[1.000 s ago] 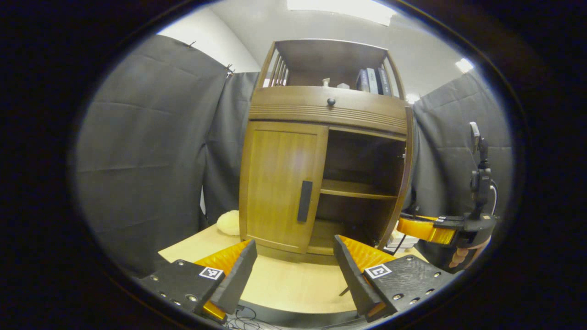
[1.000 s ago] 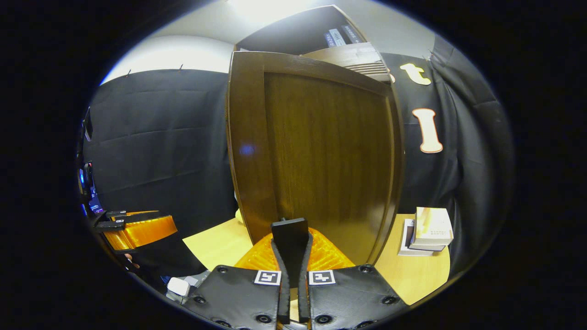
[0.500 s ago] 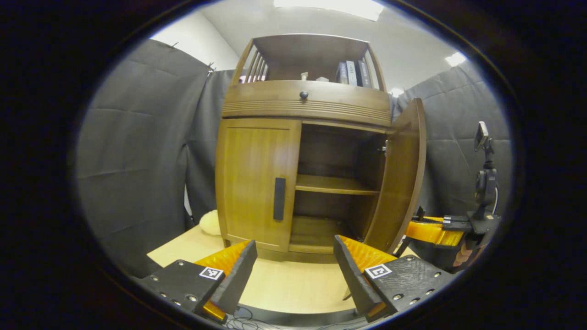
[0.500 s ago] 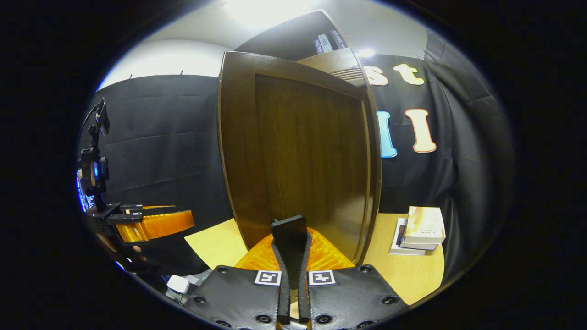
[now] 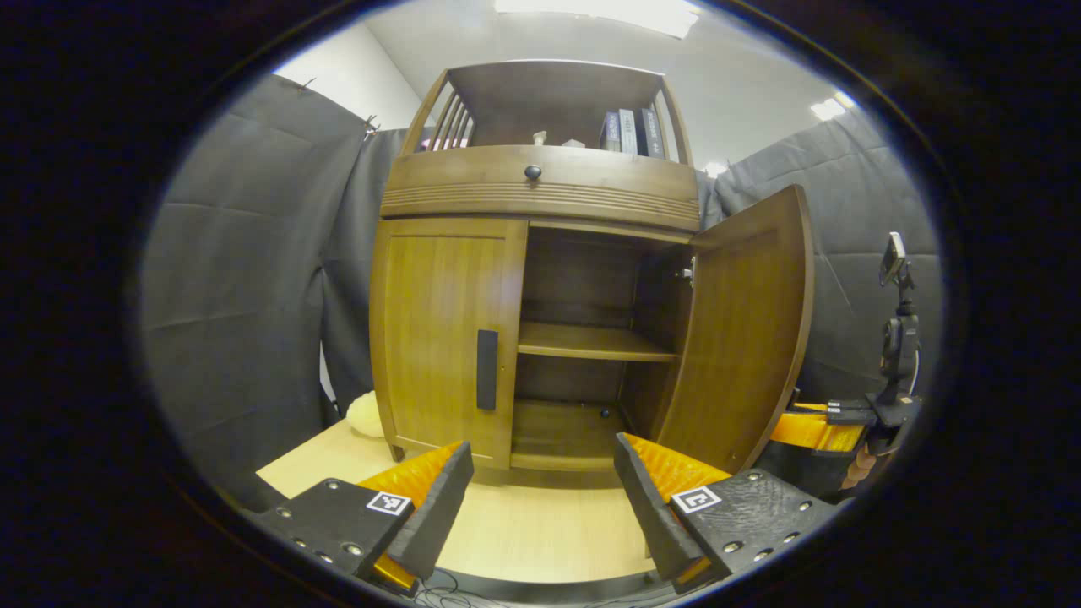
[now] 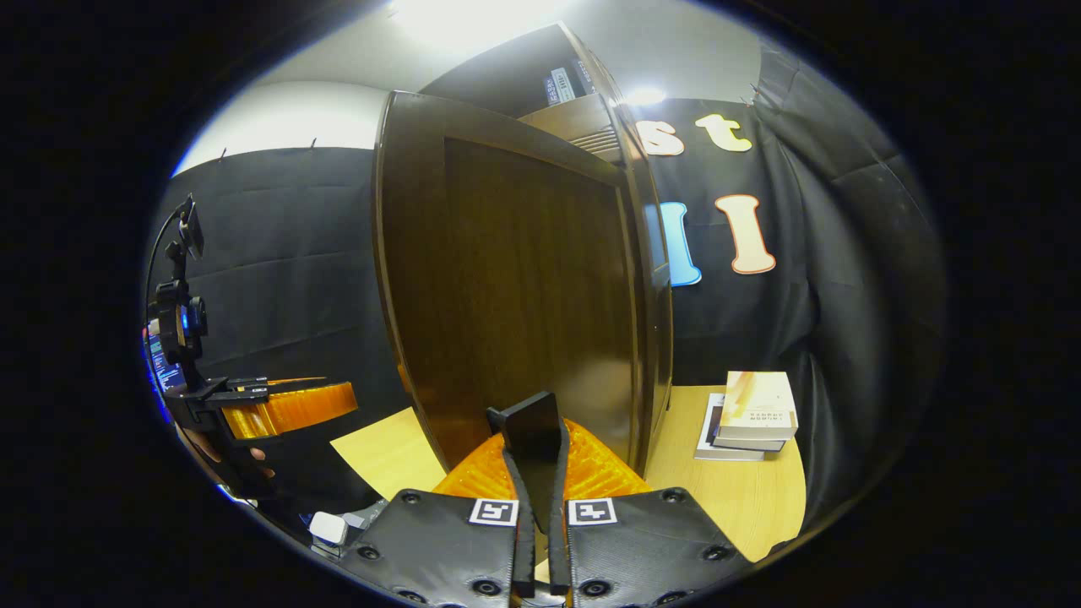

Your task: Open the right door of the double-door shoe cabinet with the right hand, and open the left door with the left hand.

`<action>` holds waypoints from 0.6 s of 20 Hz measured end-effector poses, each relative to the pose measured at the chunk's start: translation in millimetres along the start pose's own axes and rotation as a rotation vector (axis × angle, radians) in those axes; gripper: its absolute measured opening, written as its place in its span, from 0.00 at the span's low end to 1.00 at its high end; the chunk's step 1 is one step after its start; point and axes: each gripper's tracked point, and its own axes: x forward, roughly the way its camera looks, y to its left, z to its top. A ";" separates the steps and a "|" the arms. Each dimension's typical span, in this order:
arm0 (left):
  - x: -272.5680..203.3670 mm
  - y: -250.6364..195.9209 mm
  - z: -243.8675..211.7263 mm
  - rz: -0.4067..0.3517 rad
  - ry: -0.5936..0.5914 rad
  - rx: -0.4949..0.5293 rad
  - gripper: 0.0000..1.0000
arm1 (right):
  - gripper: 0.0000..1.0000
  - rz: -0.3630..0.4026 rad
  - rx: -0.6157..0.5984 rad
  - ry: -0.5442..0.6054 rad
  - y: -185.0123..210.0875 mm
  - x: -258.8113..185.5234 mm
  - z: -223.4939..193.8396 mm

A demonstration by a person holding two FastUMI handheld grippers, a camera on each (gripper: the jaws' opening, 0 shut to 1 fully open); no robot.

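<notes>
The shoe cabinet (image 5: 540,253) stood on the pale table (image 5: 540,523) — warm brown wood, its right door (image 5: 743,329) swung wide, baring a shelf (image 5: 591,342), its left door (image 5: 443,329) flush with a dark handle (image 5: 486,369). The left claw (image 5: 540,498) gaped wide before it; the right claw (image 6: 534,473) was pinched on that door's handle (image 6: 530,422).

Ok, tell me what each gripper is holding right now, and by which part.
The right gripper has its jaws closed on the right door's black handle. The left gripper holds nothing; its jaws stand open, short of the closed left door.
</notes>
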 end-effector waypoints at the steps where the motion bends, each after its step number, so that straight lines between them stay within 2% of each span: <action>1: -0.8 1.5 -1.0 0.003 0.001 0.000 0.96 | 0.05 -0.008 0.006 -0.003 -3.0 -1.4 -0.3; 2: -0.1 2.4 -1.1 0.007 0.004 0.000 0.96 | 0.08 -0.014 0.011 -0.006 -6.6 -3.1 -0.6; 4: -1.7 4.1 -3.4 0.011 0.008 -0.001 0.96 | 0.05 -0.025 0.017 -0.012 -13.3 -6.7 0.0; 12: -8.5 5.9 -11.1 0.014 0.018 -0.002 0.96 | 0.07 -0.102 0.057 -0.027 -50.5 -19.2 1.3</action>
